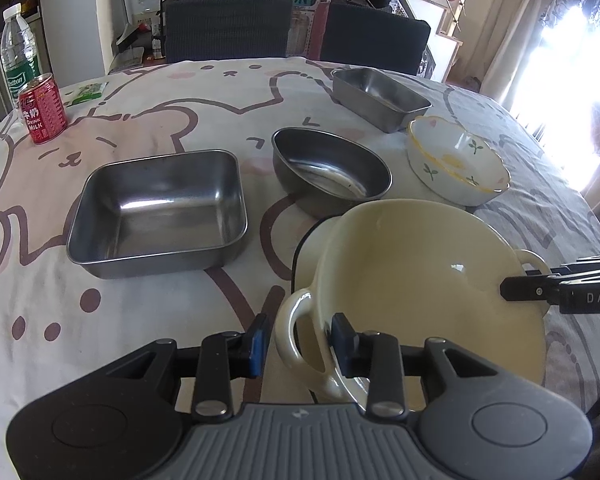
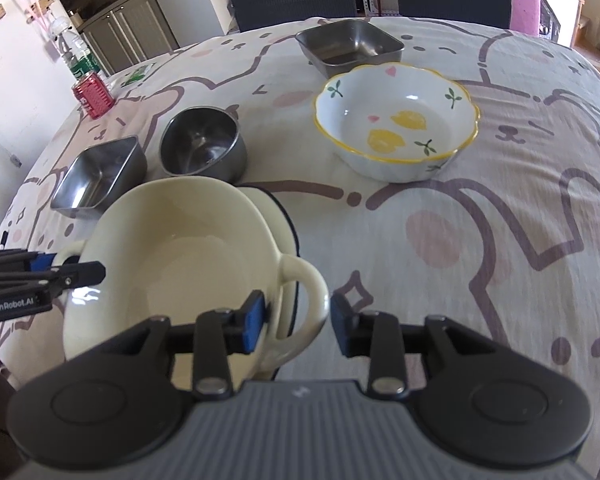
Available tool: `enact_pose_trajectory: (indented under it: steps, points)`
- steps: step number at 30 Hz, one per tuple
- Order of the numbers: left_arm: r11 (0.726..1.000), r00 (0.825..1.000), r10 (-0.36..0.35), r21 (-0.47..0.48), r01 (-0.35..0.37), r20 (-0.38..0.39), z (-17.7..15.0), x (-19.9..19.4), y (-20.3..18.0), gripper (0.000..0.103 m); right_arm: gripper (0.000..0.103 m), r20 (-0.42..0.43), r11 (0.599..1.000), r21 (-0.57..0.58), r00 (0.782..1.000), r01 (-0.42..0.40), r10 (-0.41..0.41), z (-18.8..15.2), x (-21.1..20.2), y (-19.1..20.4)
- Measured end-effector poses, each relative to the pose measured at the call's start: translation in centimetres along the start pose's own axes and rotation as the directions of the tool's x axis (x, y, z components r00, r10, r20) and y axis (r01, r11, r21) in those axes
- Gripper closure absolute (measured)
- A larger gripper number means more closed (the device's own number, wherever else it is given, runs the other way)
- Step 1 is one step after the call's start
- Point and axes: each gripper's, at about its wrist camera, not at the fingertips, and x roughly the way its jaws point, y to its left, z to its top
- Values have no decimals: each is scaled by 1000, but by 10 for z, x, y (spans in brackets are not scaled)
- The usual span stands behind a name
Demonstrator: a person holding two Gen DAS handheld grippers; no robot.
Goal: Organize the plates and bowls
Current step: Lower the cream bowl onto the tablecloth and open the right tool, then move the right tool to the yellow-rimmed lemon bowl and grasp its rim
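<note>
We see a cream two-handled bowl (image 1: 420,280) sitting near the front edge of the bench (image 1: 180,300), nested on what looks like a second cream dish with a dark rim beneath it. The bench is covered with a cloth printed with pink and brown cartoon bears.

Our left tongs (image 1: 298,340) straddle the bowl's left loop handle (image 1: 296,340): one blue pad stands just outside the handle and the other just inside it, with gaps showing on both sides, so the tongs are partly parted and do not press on the handle. Our right tongs (image 2: 298,320) stand the same way around the bowl's right loop handle (image 2: 308,300), one pad inside the loop's side and one outside, again with clear gaps, so nothing is clamped.

Beyond the cream bowl, a square steel tray (image 1: 158,212) lies to the left, and a round steel bowl (image 1: 332,172) stands just behind the cream bowl. A white bowl with a yellow scalloped rim and painted lemons (image 2: 396,124) rests to the right, and a second steel tray (image 2: 350,46) lies just behind it, toward the far edge.

At the far left of the bench, a red drink can (image 1: 42,108) stands beside a clear water bottle (image 1: 18,52). Two dark chairs (image 1: 228,26) stand behind the bench.
</note>
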Motion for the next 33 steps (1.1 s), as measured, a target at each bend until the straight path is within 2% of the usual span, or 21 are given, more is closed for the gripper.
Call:
enact_pose_trajectory:
  steps: [7,11,20,25,29,31,33]
  points:
    - [1000,1000,7,-7,-7,-14,1,0,1,62,57,-5,1000,18,1000,-9,10,0,2,-3]
    - [999,999,27,-17,-28,-25,2,1,3,52,53,-8,1000,28,1000,-7,8,0,3,-4]
    - [999,998,31,-35,-33,-47,2,0,4,52,53,4,1000,16,1000,-20,20,-1,4,-4]
    - [998,998,11,-60,-15,-67,2,-1,6,49,53,10,999,16,999,-35,35,-2,4,-5]
    - [997,997,-31,-73,26,-72,1,-3,4,37,52,-31,998,5,997,-70,70,-6,10,-3]
    - [998,997,-32,-63,27,-69,0,-4,1,31,48,-36,997,-10,996,-78,78,-8,11,1]
    - [998,997,-37,-61,33,-67,0,-5,0,24,38,-30,997,-15,996,-81,81,-9,11,3]
